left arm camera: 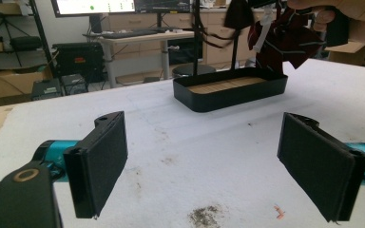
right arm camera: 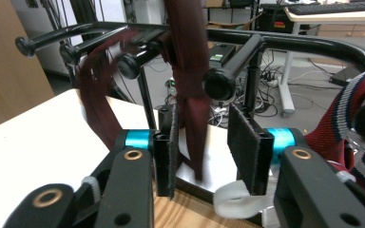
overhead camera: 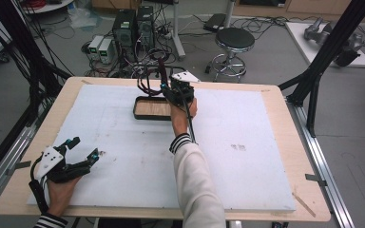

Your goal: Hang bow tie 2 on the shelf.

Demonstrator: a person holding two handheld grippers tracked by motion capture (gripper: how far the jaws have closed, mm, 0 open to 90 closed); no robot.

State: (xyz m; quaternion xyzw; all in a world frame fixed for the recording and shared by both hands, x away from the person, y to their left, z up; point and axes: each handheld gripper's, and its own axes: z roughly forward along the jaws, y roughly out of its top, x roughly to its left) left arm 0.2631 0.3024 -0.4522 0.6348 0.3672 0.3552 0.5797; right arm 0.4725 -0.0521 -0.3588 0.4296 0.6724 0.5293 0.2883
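A black tray (overhead camera: 136,108) with a wooden floor stands at the back middle of the white mat; I also see the tray (left arm camera: 228,95) in the left gripper view. A black rack (right arm camera: 285,40) with round-ended pegs rises from it, and dark red ties (overhead camera: 147,84) hang on it. My right gripper (overhead camera: 172,88) is up at the rack. In its own view the right gripper (right arm camera: 203,121) stands partly open with a dark red tie (right arm camera: 190,71) hanging loose between the pads. A striped tie (right arm camera: 347,114) hangs to the right. My left gripper (overhead camera: 84,147) rests at the front left, its jaws (left arm camera: 202,137) wide open and empty.
A white foam mat (overhead camera: 242,156) covers most of the wooden table. Behind the table are a stool (overhead camera: 234,40), computer cases (overhead camera: 133,26) and loose cables on the floor. Black frame posts (overhead camera: 328,47) flank the table. A white strap (right arm camera: 233,199) lies in the tray under my right jaws.
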